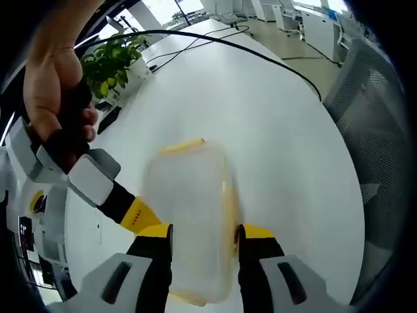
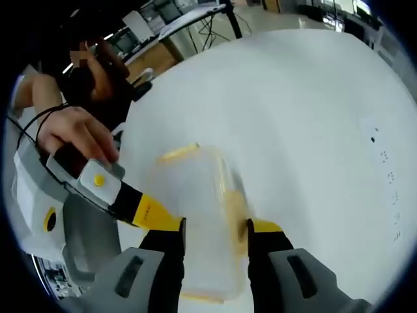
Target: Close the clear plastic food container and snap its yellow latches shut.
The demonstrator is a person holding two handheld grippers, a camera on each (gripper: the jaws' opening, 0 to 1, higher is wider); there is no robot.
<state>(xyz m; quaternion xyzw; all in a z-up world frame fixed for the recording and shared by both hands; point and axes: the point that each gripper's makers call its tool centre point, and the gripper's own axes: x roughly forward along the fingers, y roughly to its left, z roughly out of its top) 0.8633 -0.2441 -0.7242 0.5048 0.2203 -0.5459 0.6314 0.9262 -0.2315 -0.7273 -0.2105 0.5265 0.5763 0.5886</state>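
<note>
Both tongs flank the clear container [image 1: 192, 222] on the white bench [image 1: 273, 130]: left tongs [image 1: 204, 238] and right tongs [image 2: 215, 238] each have jaws apart, straddling the box, not clearly clamped. Lid looks down already. One yellow latch [image 1: 182, 147] shows at the container's far end; blur hides whether it's snapped, so latching likely remains.

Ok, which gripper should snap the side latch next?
Right gripper, marginally. It and the left gripper both straddle the clear container, but the yellow side latch sits tight by the right one's jaw; blur makes it close.
</note>
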